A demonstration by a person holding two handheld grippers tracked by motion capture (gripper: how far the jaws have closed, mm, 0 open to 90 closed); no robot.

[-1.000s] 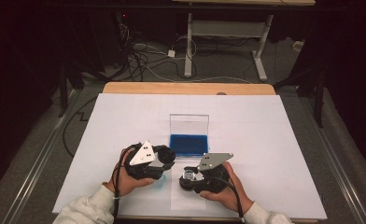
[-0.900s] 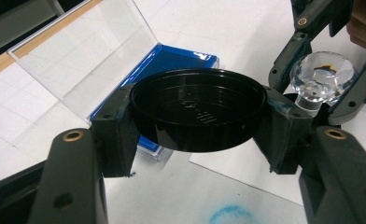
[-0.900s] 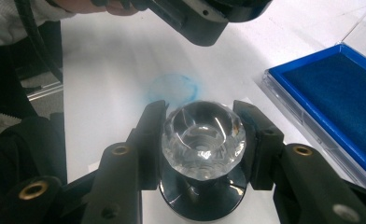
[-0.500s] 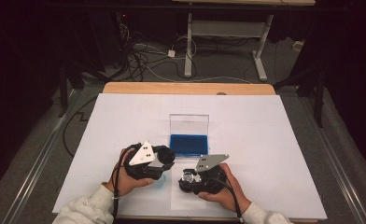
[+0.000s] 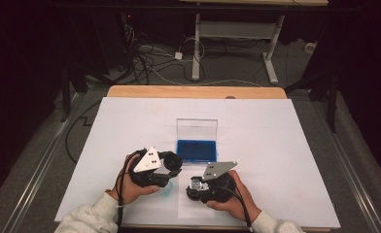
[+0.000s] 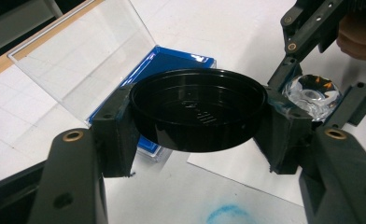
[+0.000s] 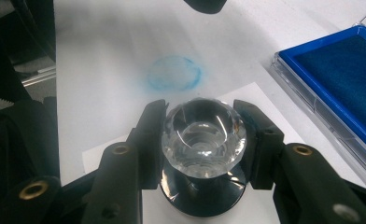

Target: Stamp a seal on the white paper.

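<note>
My left gripper (image 6: 197, 126) is shut on a round black cap (image 6: 197, 109), held by its rim above the table. From above, the cap (image 5: 171, 160) sits just left of the blue ink pad (image 5: 196, 149). My right gripper (image 7: 203, 140) is shut on a stamp with a clear faceted knob (image 7: 203, 133) and a black round base, standing on a small white paper (image 7: 251, 95). In the high view the right gripper (image 5: 194, 187) is near the front edge, right of the left one. The knob (image 6: 312, 91) also glints in the left gripper view.
The ink pad's clear lid (image 5: 197, 128) stands open behind it, also seen as a clear lid (image 6: 78, 60) on the left. A round blue ink smudge (image 7: 174, 73) marks the white table cover (image 5: 276, 136) between the grippers. A wooden table edge (image 5: 193, 91) lies at the back.
The right gripper with the stamp has drifted slightly toward the near edge. The left gripper and cap have barely moved.
</note>
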